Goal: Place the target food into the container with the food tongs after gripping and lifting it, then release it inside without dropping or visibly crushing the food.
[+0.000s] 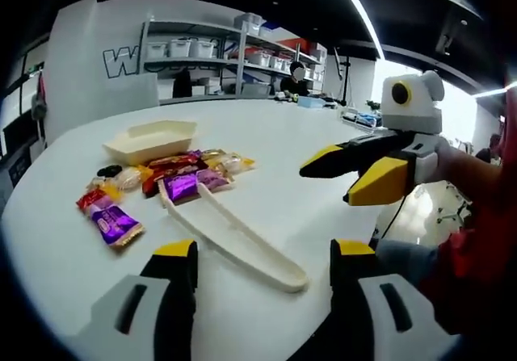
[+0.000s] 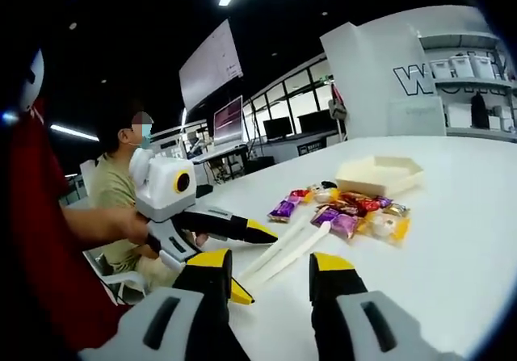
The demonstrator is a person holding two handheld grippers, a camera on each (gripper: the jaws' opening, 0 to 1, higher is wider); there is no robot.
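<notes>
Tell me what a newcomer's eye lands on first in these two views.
First the heap of bright wrapped candies on the white table, with purple wrappers standing out. Cream food tongs lie beside the heap, and a cream container sits behind it. Both the left gripper and the right gripper hang open, holding nothing.

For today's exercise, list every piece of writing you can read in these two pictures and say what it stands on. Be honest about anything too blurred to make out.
"W": large outlined letter on the white wall, also in the right gripper view; the letters after it are cut off or hidden.
Candy wrappers: any print is too small and blurred to read.
Monitors in the right gripper view: screens unreadable.
</notes>
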